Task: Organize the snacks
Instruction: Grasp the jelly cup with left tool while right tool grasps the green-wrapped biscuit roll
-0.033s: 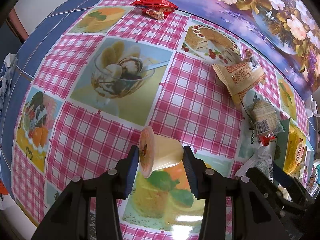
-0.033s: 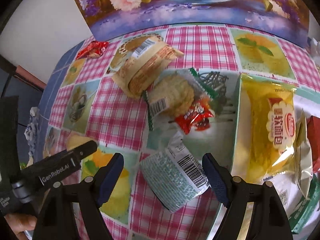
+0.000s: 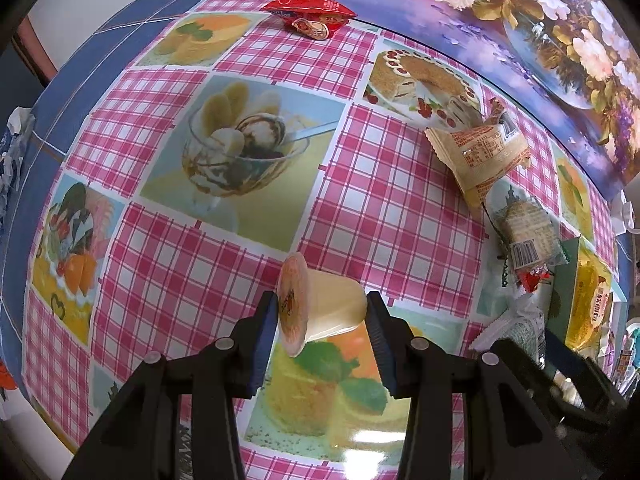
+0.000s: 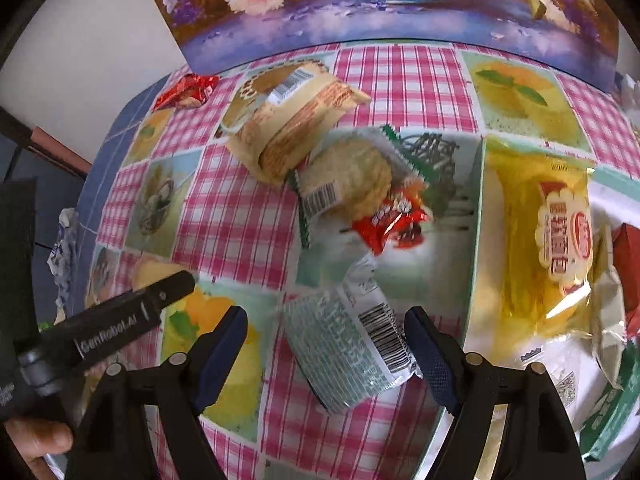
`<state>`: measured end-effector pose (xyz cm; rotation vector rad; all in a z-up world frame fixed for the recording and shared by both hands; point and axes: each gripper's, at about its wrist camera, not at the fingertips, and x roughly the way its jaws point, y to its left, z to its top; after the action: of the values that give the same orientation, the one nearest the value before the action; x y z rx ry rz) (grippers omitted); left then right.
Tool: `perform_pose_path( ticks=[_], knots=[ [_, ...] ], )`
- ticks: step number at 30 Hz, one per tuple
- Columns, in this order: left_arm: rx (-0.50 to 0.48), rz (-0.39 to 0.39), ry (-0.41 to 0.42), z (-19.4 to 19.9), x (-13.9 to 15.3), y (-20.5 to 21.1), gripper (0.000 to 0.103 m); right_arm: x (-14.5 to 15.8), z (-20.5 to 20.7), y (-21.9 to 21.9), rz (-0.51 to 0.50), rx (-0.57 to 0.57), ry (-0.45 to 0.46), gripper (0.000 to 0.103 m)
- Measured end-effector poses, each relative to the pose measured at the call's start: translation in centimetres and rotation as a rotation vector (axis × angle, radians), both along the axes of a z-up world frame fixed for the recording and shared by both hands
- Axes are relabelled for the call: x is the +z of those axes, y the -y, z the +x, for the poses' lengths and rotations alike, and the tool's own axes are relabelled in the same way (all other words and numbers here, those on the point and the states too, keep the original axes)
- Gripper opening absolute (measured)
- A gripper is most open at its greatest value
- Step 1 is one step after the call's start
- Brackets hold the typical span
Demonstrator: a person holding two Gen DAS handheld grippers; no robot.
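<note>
The jelly cup [image 3: 320, 312] lies on its side between the blue pads of the left gripper [image 3: 322, 334], lid toward the left pad, base toward the right pad. The pads stand close against both ends of the cup; whether they clamp it cannot be told. The cup sits over the checked tablecloth [image 3: 384, 200]. Ahead and to the right of this gripper lie a beige wafer pack [image 3: 480, 156] and, nearer, a clear cracker pack [image 3: 528, 232]. Far ahead, a red sachet [image 3: 308, 16] rests at the foot of the flower picture [image 3: 520, 32]. The right gripper [image 4: 326, 356] is spread wide, empty, with a silver-green packet [image 4: 348, 352] lying between its fingers, apart from the left pad and close to the right one. Just ahead of it lies a small red wrapper [image 4: 394, 220], touching the cracker pack. To its right a yellow bread bag [image 4: 540, 232] lies in a box [image 4: 476, 240]. At its left, a hand [image 4: 36, 440] grips the left tool.
</note>
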<state>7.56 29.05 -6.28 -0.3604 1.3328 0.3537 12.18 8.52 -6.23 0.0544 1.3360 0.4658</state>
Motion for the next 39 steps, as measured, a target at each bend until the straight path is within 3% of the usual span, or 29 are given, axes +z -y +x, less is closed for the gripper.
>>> perform_pose_path(
  ticks=[12, 16, 18, 21, 25, 27, 34, 39],
  knots=[
    [0.011, -0.026, 0.014, -0.6, 0.3, -0.1, 0.046, -0.8, -2.0, -1.7, -0.164, 0.069, 0.053, 0.083],
    [0.004, -0.030, 0.019, -0.2, 0.2, -0.1, 0.058, -1.2, -2.5, -2.7, -0.240, 0.105, 0.093, 0.083],
    [-0.003, -0.032, 0.022, 0.0, 0.1, 0.2, 0.058, -1.4, -2.6, -3.1, -0.261, 0.114, 0.106, 0.083],
    [-0.008, -0.025, 0.021, 0.1, 0.0, 0.4, 0.058, -1.4, -2.7, -3.1, -0.259, 0.108, 0.110, 0.080],
    [-0.011, -0.017, 0.018, 0.2, 0.0, 0.5, 0.058, -1.0, -2.3, -2.3, -0.260, 0.076, 0.125, 0.058],
    [-0.012, -0.013, 0.022, 0.2, 0.1, 0.6, 0.047, -0.8, -1.9, -1.8, -0.259, 0.055, 0.124, 0.055],
    [-0.033, -0.009, 0.045, 0.5, 1.3, 1.5, 0.043, 0.1, -1.2, -0.6, -0.227, 0.022, 0.131, 0.053],
    [-0.037, 0.013, 0.073, 0.8, 2.9, 2.3, 0.038, 2.5, -1.0, 0.1, -0.171, -0.015, 0.166, 0.053]
  ],
)
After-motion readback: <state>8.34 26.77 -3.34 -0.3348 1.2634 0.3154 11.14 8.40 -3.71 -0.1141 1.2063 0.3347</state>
